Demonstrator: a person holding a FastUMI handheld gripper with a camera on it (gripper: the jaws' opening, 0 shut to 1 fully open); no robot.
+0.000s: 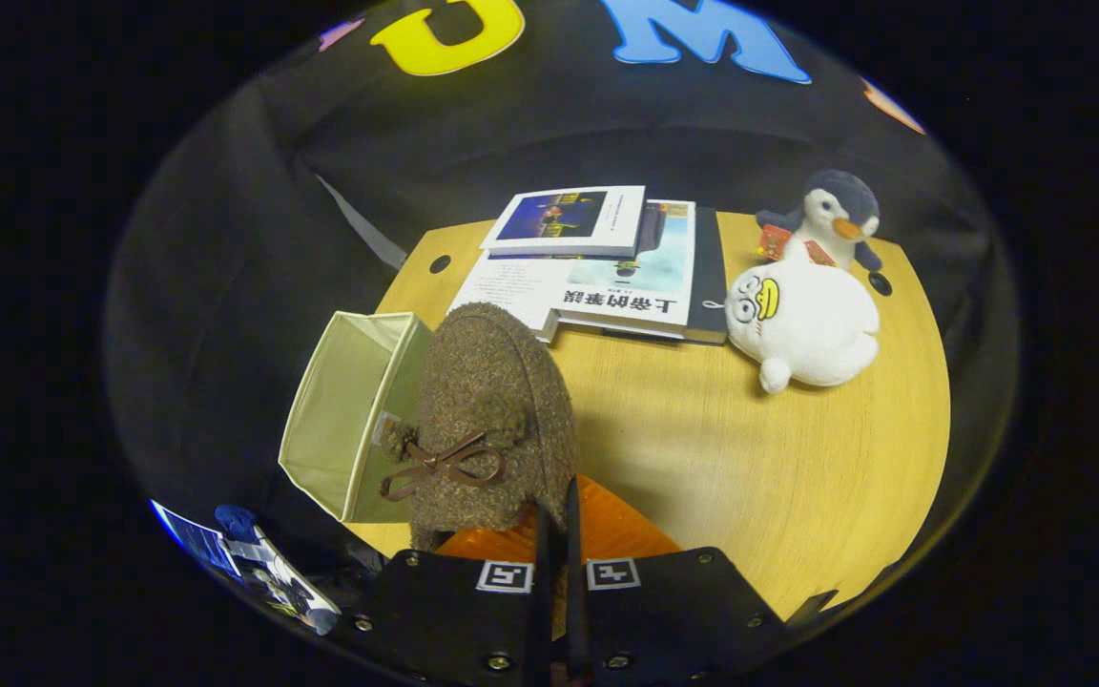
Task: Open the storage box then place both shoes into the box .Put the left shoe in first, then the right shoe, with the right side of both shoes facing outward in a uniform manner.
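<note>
The gripper [557, 520] has its two fingers drawn almost together, pinching the rear edge of a brown fuzzy shoe [492, 420] between them, so the shoe hangs toe-forward just ahead of the fingertips. The shoe has a small brown bow [443, 465] on its upper, flanked by fluffy pompoms. It sits lifted above the near left part of a round wooden table [740, 458], right beside the storage box [344, 410], a pale fabric box standing open at the table's left edge; the shoe's left side overlaps the box's right wall from this angle, and whether they touch I cannot tell. The part of the box's interior that shows looks bare. Beyond the shoe, toward the far side of the table, a few books [607, 262] lie stacked, the top one smaller and skewed. To their right a white plush duck [802, 320] lies on the wood, and just behind it stands a plush penguin [831, 219]. Black cloth walls close in around the table.
</note>
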